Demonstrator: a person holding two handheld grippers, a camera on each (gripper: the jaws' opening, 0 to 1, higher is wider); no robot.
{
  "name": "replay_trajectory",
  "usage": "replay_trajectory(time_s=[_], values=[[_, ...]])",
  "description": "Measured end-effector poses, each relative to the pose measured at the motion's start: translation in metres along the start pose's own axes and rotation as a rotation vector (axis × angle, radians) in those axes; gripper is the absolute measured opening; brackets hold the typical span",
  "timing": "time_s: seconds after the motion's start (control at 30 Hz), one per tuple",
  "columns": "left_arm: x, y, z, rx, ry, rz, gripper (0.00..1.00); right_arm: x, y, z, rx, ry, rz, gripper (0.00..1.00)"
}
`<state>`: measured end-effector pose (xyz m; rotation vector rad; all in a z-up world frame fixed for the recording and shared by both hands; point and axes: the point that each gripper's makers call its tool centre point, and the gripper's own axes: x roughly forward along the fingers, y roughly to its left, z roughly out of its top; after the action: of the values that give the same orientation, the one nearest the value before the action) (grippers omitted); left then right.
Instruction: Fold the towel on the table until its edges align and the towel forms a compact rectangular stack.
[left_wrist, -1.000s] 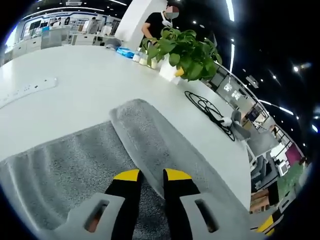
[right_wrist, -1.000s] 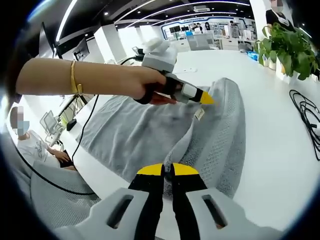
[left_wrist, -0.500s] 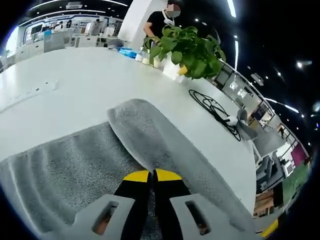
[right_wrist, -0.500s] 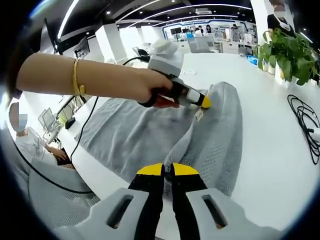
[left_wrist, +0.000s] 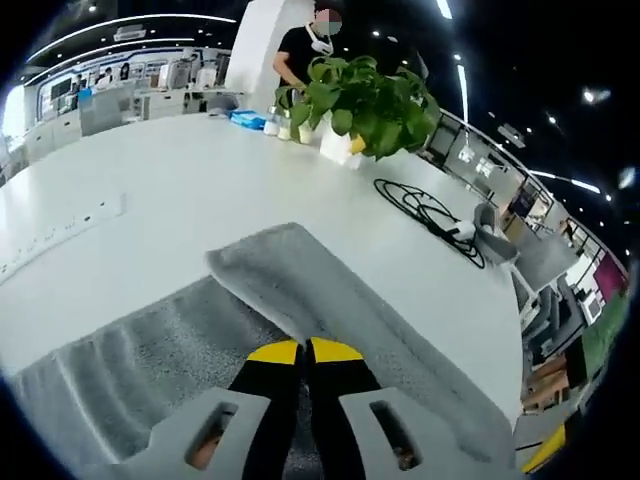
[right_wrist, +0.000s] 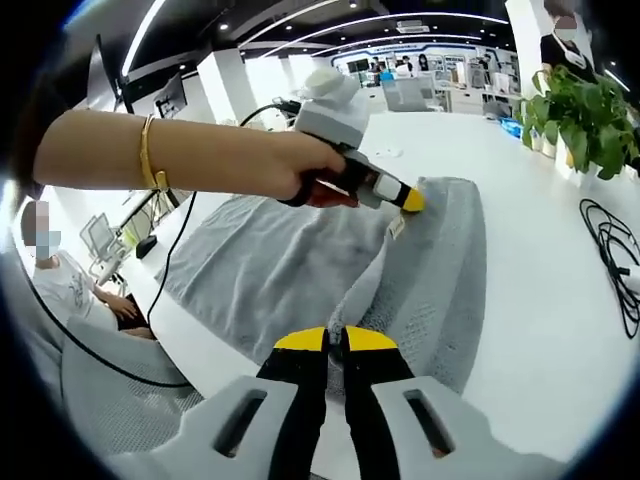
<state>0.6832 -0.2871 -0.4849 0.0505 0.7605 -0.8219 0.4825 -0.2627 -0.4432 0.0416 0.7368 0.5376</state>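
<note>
Since a second ago the left tongs (left_wrist: 304, 349) have closed from parted onto the grey towel's (right_wrist: 300, 260) folded edge. Right tongs (right_wrist: 336, 340) are pinched tight on its near edge. It lies half folded on the white bench (left_wrist: 150, 190), near a potted plant (left_wrist: 365, 100).

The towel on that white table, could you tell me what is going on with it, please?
A person holds a tool in each hand and is folding the grey towel on the white table. The left tool and the right tool are both shut on one edge, which is lifted and partly turned over the rest. The fold is not finished.
</note>
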Motion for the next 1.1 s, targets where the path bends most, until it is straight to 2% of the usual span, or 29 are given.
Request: replay_trajectory(time_s=[0.03, 0.1, 0.13, 0.27, 0.4, 0.7, 0.93, 1.1], values=[[-0.001, 0.001, 0.007, -0.043, -0.053, -0.009, 0.02, 0.001, 0.003, 0.002, -0.005, -0.002, 0.004, 0.03], [-0.010, 0.006, 0.011, -0.127, -0.084, -0.013, 0.02, 0.002, 0.010, 0.006, -0.021, -0.005, 0.015, 0.03], [-0.014, 0.004, 0.012, -0.132, -0.088, -0.012, 0.02, 0.002, 0.013, 0.008, -0.025, -0.006, 0.019, 0.03], [-0.029, 0.016, 0.005, -0.099, -0.073, 0.018, 0.02, 0.005, 0.024, 0.013, -0.043, -0.008, 0.037, 0.03], [-0.044, 0.026, -0.002, -0.139, -0.090, 0.033, 0.02, 0.009, 0.036, 0.014, -0.069, 0.000, 0.058, 0.03], [-0.075, 0.051, -0.020, -0.168, -0.090, 0.079, 0.02, 0.016, 0.067, 0.018, -0.123, 0.013, 0.115, 0.03], [-0.095, 0.076, -0.023, -0.165, -0.093, 0.120, 0.02, 0.021, 0.095, 0.029, -0.164, 0.012, 0.164, 0.03], [-0.108, 0.085, -0.027, -0.148, -0.089, 0.137, 0.02, 0.025, 0.108, 0.035, -0.182, -0.001, 0.188, 0.03]])
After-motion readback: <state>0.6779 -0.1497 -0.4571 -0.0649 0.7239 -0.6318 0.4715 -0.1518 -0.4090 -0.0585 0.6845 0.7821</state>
